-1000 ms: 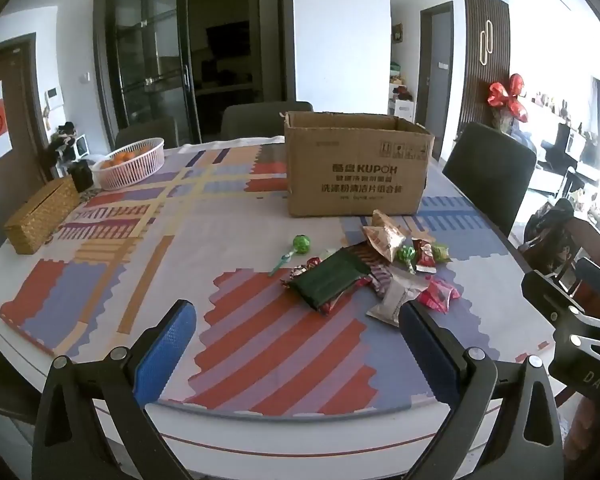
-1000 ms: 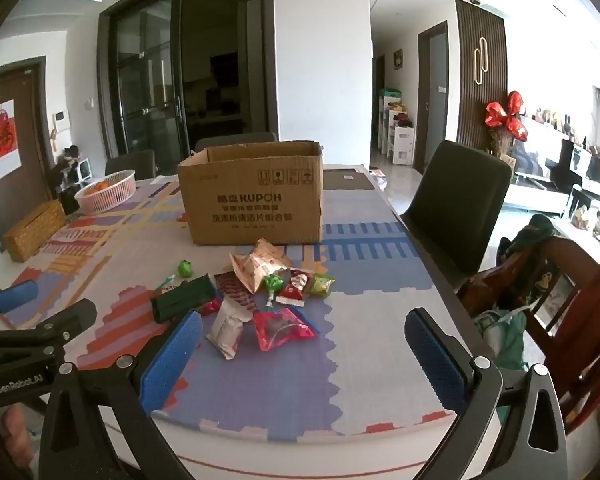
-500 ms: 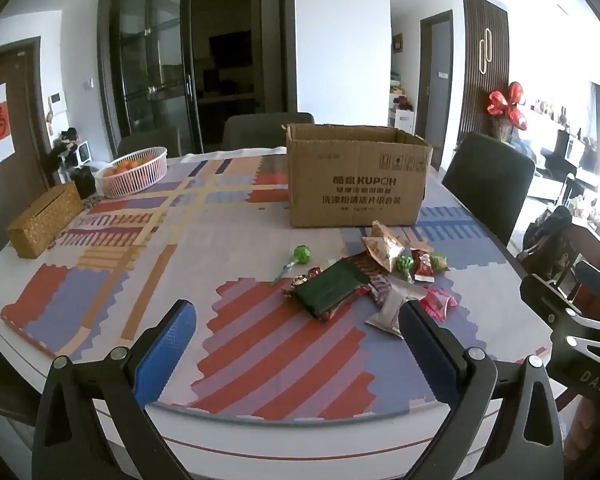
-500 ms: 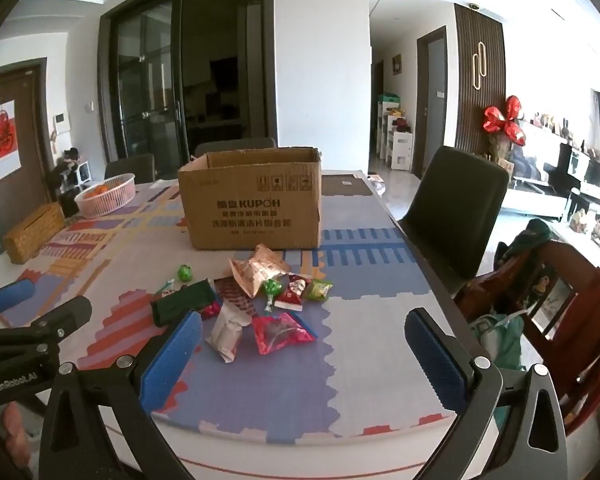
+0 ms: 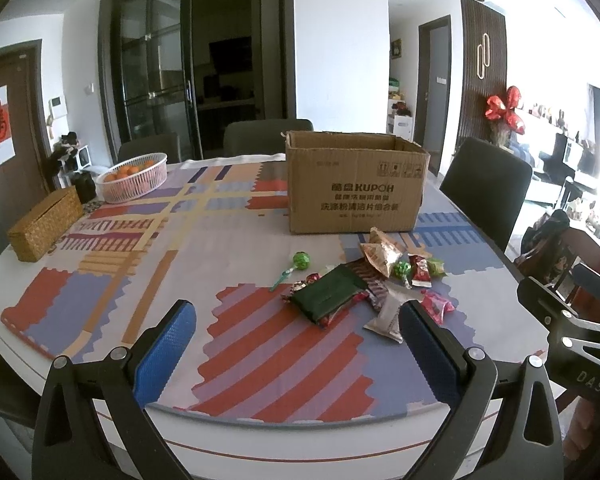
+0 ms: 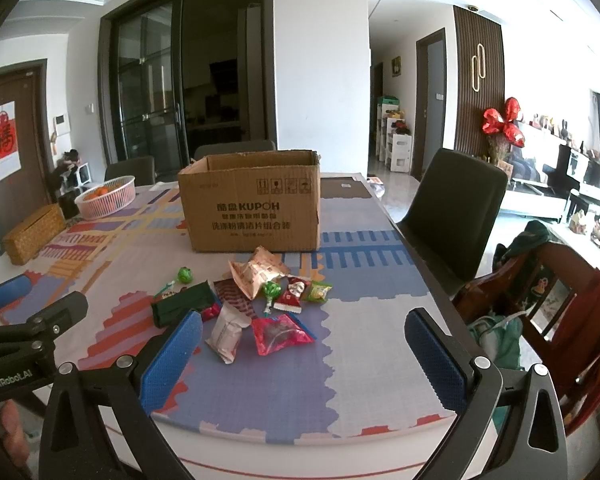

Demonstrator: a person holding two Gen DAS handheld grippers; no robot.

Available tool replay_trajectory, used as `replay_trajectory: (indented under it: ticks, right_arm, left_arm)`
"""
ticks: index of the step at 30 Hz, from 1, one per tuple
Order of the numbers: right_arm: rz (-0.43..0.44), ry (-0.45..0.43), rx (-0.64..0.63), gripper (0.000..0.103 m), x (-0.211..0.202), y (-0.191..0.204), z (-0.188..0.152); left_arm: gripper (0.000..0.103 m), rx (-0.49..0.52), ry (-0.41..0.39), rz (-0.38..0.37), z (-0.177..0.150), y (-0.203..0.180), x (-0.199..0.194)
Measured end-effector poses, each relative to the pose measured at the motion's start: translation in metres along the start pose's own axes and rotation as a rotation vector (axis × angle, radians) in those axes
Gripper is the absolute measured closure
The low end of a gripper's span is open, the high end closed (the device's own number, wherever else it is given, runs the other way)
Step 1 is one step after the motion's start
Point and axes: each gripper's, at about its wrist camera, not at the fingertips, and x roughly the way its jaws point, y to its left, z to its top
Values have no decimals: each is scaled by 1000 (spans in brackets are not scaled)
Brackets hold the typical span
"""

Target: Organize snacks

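Observation:
A heap of snack packets [image 5: 364, 284] [image 6: 260, 304] lies on the patterned table in front of an open cardboard box [image 5: 354, 188] [image 6: 256, 204]. In the heap are a dark green packet [image 5: 328, 294] [image 6: 182, 308], a gold foil bag [image 5: 382, 254] [image 6: 256, 272], a pink packet [image 6: 278, 334], a pale wrapper [image 6: 226, 332] and a green lollipop [image 5: 300, 261] [image 6: 185, 275]. My left gripper [image 5: 296, 344] hangs open above the table's near edge, short of the heap. My right gripper [image 6: 304, 356] is open too, just this side of the pink packet. Neither holds anything.
A white basket of oranges [image 5: 134, 178] [image 6: 106, 198] and a woven box [image 5: 44, 224] [image 6: 32, 234] stand at the far left of the table [image 5: 260, 360]. Dark chairs [image 5: 486, 188] [image 6: 456, 216] line the far and right sides. A red wooden chair [image 6: 560, 320] stands near right.
Both grippers have risen and drawn back slightly, so the heap and box sit a little lower and smaller in view. Both stay open.

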Motion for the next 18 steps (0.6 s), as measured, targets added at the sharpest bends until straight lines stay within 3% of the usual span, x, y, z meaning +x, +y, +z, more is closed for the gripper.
replay_trajectory:
  ticks: [18]
  right_arm:
    - [0,-3,0,0,-2,0,0]
  left_arm:
    - [0,0,0,0,0,0,0]
